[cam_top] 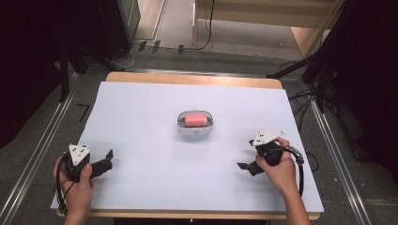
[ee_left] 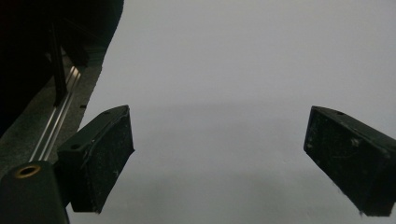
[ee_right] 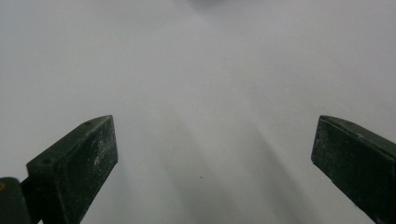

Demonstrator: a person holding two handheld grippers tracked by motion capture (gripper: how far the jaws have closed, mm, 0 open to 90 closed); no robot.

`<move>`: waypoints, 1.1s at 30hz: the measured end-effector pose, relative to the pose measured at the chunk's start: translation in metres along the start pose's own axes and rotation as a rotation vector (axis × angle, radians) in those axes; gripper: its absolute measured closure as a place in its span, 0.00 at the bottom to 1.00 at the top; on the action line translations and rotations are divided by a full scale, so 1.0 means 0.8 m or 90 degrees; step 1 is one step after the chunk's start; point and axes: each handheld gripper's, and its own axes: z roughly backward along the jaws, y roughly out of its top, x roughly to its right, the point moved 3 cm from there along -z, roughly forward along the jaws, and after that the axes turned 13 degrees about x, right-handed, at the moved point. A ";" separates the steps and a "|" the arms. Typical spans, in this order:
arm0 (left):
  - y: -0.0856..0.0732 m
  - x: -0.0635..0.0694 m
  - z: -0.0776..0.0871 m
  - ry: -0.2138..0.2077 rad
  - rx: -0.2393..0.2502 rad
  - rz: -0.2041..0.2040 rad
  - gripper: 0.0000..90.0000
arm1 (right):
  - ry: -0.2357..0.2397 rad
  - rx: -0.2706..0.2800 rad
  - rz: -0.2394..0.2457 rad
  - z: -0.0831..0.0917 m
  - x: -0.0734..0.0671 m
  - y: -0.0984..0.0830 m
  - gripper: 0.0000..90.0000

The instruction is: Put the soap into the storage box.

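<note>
Near the bench's (cam_top: 141,187) front corners we hold the left gripper (cam_top: 107,161) and right gripper (cam_top: 245,159), each with its 2 jaws spread wide on nothing. Mid-bench sits a rounded white dish (cam_top: 195,128) cradling a smooth pink soap bar (cam_top: 195,119). We judge a slow, level approach best, since glossy soap may slip.
</note>
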 end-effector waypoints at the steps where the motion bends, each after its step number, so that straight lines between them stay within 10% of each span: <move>1: 0.000 0.000 0.000 0.000 0.001 0.001 0.10 | -0.001 0.010 -0.001 0.003 0.000 -0.003 0.01; 33: 0.000 0.000 0.000 0.001 0.001 -0.002 0.10 | -0.065 0.148 -0.100 0.075 0.005 -0.076 0.00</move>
